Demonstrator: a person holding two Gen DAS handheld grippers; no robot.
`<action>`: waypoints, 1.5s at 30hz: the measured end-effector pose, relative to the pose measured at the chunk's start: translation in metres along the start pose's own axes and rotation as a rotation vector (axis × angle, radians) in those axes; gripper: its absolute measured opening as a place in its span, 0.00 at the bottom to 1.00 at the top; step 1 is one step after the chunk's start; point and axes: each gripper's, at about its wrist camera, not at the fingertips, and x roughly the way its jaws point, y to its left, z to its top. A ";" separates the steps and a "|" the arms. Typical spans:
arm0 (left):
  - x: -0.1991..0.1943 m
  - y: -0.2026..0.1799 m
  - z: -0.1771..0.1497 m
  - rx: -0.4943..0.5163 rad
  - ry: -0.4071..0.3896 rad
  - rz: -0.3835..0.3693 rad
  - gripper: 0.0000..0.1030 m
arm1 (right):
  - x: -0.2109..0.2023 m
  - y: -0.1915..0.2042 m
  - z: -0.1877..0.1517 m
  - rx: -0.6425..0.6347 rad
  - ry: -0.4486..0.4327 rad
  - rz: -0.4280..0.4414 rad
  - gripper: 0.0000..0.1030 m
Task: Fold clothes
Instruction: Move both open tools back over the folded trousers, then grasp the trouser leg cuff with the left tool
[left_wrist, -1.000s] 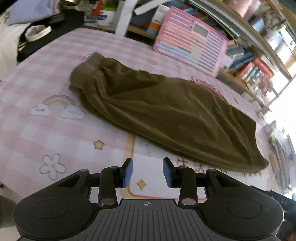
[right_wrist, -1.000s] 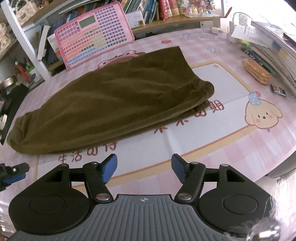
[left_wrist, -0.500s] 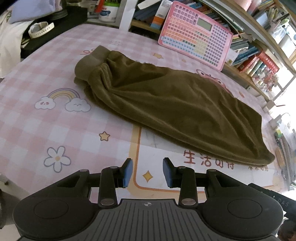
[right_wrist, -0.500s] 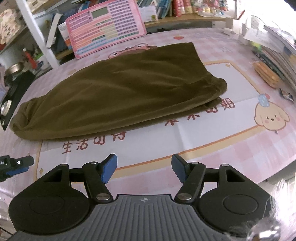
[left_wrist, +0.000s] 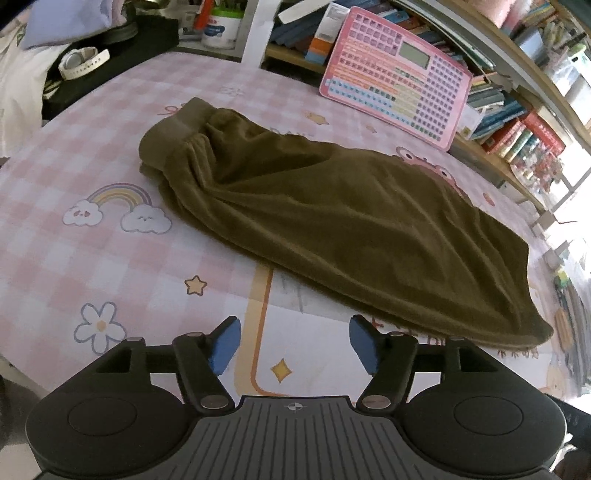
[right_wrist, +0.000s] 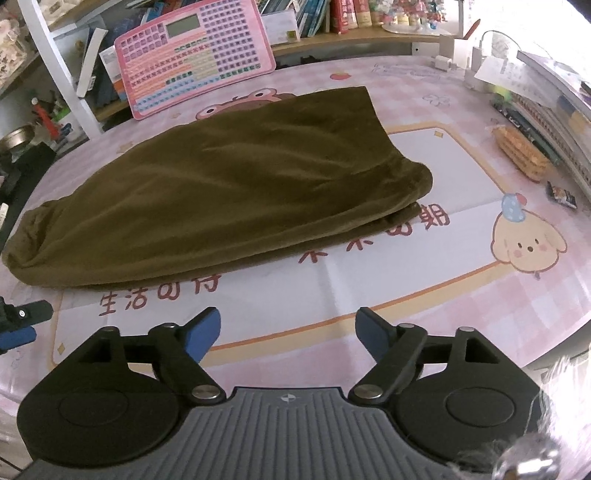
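An olive-brown velvety garment (left_wrist: 332, 221) lies flat on the pink checked table mat (left_wrist: 74, 258), folded lengthwise, with its ribbed band (left_wrist: 173, 133) at the far left end. In the right wrist view the same garment (right_wrist: 221, 192) stretches from the left edge to a doubled hem at mid-right. My left gripper (left_wrist: 294, 343) hovers open over the mat, short of the garment's near edge, holding nothing. My right gripper (right_wrist: 289, 332) is open and empty too, just short of the garment's long near edge. The left gripper's blue tip (right_wrist: 18, 325) shows at the left edge of that view.
A pink toy keyboard (left_wrist: 399, 70) leans against the bookshelf behind the table. A white watch (left_wrist: 83, 62) lies on a black item at the far left. Stacked books (right_wrist: 554, 107), a snack packet (right_wrist: 521, 151) and a small wrapper (right_wrist: 561, 194) sit at the right.
The left gripper's fingers have spread clearly wider. Both grippers have drawn back and risen a little, so more of the table shows. The garment has not moved.
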 end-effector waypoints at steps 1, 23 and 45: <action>0.001 0.002 0.002 -0.014 -0.002 -0.001 0.66 | 0.000 -0.001 0.001 -0.002 -0.002 -0.005 0.80; 0.030 0.082 0.049 -0.415 -0.129 -0.018 0.60 | 0.001 0.003 0.008 -0.088 -0.054 -0.074 0.81; 0.044 0.109 0.076 -0.616 -0.216 -0.030 0.52 | 0.084 0.188 0.042 -0.590 -0.333 0.083 0.79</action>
